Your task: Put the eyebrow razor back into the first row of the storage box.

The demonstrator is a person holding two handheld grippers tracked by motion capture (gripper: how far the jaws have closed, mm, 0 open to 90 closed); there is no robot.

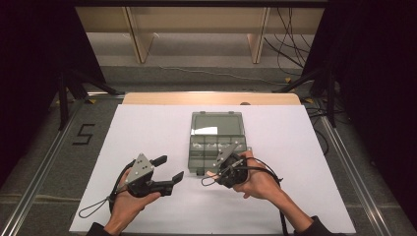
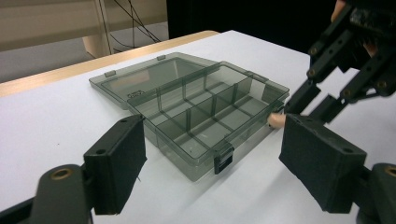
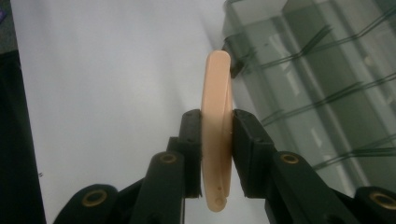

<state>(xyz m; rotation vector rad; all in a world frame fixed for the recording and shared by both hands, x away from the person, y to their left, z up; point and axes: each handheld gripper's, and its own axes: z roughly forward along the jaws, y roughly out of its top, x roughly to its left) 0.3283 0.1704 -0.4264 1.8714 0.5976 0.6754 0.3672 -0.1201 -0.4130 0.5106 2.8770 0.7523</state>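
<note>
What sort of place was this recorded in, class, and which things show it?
Probably a lab recording booth: a white-covered table hemmed by black curtains, loose cables on the floor, and a taped number 5.

In the right gripper view, the peach plastic piece (image 3: pixel 216 126) is partly hidden between the fingers (image 3: pixel 191 140), and the organizer box (image 3: pixel 322 79) is cut off at the right edge. What the piece is cannot be told.

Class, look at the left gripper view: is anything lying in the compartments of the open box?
No, the open box shows bare compartments right down to its clear floor.
</note>
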